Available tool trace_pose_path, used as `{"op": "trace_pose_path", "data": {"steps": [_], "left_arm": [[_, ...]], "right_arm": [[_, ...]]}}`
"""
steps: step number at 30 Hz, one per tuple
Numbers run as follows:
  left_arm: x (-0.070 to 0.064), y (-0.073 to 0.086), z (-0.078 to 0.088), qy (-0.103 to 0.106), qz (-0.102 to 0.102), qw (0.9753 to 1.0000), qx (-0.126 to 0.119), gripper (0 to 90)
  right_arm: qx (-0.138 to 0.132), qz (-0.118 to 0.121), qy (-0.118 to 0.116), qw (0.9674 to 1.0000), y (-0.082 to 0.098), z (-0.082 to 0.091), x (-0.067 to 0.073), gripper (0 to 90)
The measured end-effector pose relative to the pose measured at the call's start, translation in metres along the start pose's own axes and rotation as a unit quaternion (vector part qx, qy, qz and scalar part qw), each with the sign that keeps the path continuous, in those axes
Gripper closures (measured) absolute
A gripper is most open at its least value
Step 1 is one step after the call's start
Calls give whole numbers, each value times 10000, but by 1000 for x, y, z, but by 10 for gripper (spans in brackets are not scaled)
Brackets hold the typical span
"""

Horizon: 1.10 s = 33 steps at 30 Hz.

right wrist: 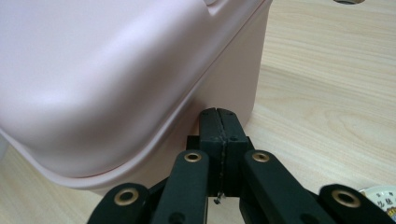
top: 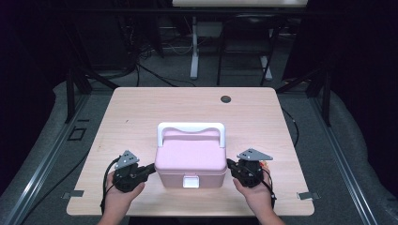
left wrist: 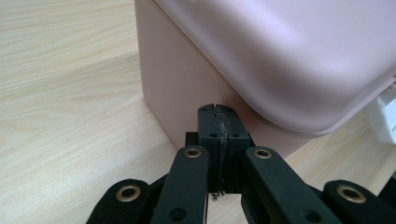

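1. A light wooden table is set on a grey floor — a small dark round cap is fitted near its far edge.
2. Beyond it, a white table leg and black cables are seen — the surroundings are left dark.

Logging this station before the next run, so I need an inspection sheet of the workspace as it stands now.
Surface: pale wooden table, with a dark round cap near the far edge.
Job's things: pink box, lid on, white handle raised, white latch facing the person.
Clutter: small object by the right hand.
Grippers: left tongs and right tongs shut, at the box's sides.
Cables: black lead from left tongs.
Surroundings: dark frames, chair.
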State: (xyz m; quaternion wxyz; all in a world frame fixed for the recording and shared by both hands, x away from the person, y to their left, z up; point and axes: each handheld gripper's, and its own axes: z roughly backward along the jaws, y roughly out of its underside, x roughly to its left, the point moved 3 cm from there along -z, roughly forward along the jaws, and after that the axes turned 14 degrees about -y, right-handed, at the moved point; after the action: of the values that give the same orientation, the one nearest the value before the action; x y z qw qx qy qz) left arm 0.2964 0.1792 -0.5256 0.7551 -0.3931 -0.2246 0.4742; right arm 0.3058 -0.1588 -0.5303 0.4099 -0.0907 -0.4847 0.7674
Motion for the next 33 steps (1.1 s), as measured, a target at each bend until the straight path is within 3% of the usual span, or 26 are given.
{"op": "trace_pose_path", "data": {"steps": [9,33], "left_arm": [[-4,5,9,75,-144,9998,78,898],[-10,13,20,168,-179,9997,80,898]], "right_arm": [[129,119,-32,9998,5,7,7,900],[204,168,-116,9996,17,23,22,900]]}}
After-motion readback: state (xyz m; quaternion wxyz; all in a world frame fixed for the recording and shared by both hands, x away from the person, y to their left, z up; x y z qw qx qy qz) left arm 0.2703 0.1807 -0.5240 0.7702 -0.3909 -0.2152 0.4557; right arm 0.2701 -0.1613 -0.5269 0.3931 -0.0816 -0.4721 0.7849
